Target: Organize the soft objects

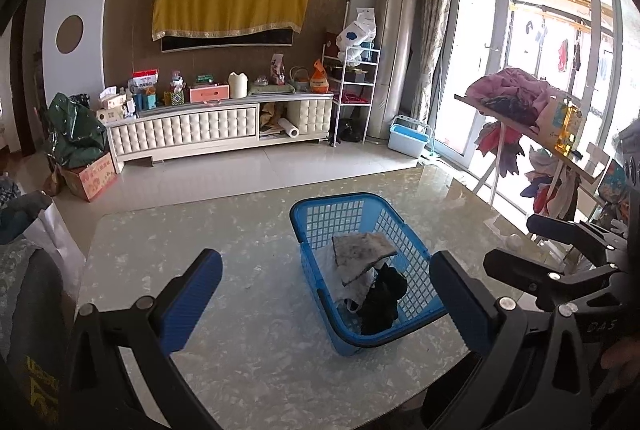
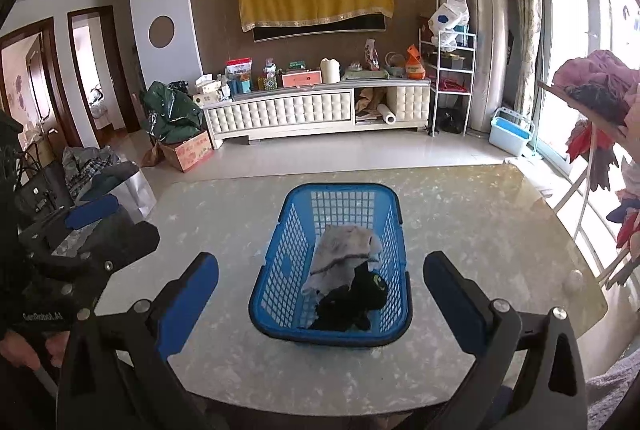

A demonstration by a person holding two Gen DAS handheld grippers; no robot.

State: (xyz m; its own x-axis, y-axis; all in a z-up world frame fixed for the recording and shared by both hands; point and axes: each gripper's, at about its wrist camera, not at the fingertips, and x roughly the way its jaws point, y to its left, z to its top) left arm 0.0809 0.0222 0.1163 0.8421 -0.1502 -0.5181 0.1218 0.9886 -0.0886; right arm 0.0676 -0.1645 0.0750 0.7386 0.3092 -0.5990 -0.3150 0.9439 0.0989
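A blue plastic basket [image 1: 316,208] [image 2: 280,270] stands on the marble table. In it lie a grey-white cloth [image 1: 362,250] [image 2: 344,250] and a black cloth [image 1: 384,294] [image 2: 352,302], the grey one partly on top. My left gripper [image 1: 320,294] is open and empty, above the table on the near left side of the basket. My right gripper [image 2: 320,294] is open and empty, above the near end of the basket. The right gripper also shows at the right edge of the left wrist view [image 1: 520,242]. The left gripper shows at the left of the right wrist view [image 2: 86,220].
The marble table [image 1: 240,230] [image 2: 480,230] has rounded edges. A rack with piled clothes [image 1: 516,98] [image 2: 596,82] stands to the right by the glass doors. A white bag [image 2: 128,190] and more clothes lie off the table's left. A TV cabinet [image 2: 304,110] lines the far wall.
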